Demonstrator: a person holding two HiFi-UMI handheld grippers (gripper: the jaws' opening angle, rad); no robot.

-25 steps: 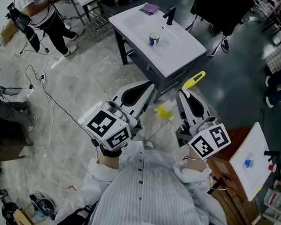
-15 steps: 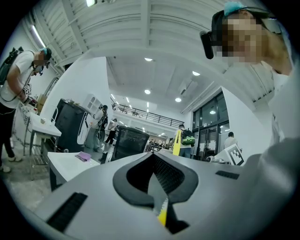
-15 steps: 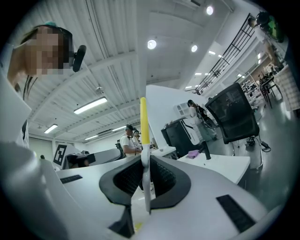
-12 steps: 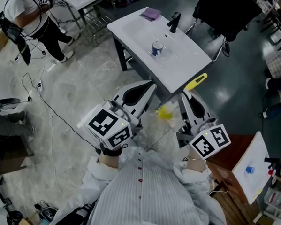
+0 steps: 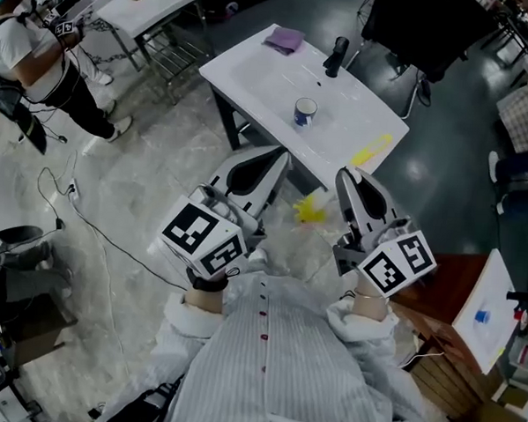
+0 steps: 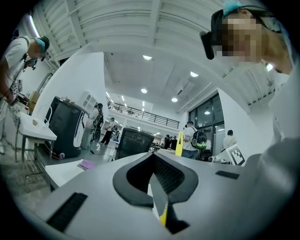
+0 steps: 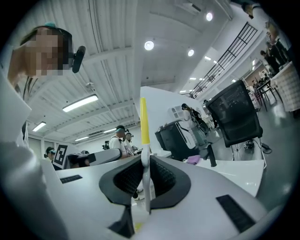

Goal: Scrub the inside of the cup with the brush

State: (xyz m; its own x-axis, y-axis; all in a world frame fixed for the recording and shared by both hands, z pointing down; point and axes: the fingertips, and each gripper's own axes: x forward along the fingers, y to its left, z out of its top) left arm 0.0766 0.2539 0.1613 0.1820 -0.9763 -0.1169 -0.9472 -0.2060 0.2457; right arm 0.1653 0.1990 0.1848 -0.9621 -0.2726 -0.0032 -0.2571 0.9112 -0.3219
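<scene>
Reading any print on the blue-banded cup (image 5: 304,112) is not possible, as it is too small. The only bold marks are the black-and-white squares on the two marker cubes, one per gripper. One cup stands upright near the middle of the white table (image 5: 254,73). One purple cloth (image 5: 283,40) and one black upright post (image 5: 337,56) sit at the table's far side. There is one brush (image 5: 370,151): the right gripper (image 5: 344,173) is clenched on its thin white stem. Its yellow handle end juts forward over the table's near right edge, and its yellow bristles (image 5: 310,208) trail back between the two grippers. The left gripper (image 5: 282,154) has its jaws pressed together with nothing in them, close to the table's near edge. The cup stands well apart from both grippers
</scene>
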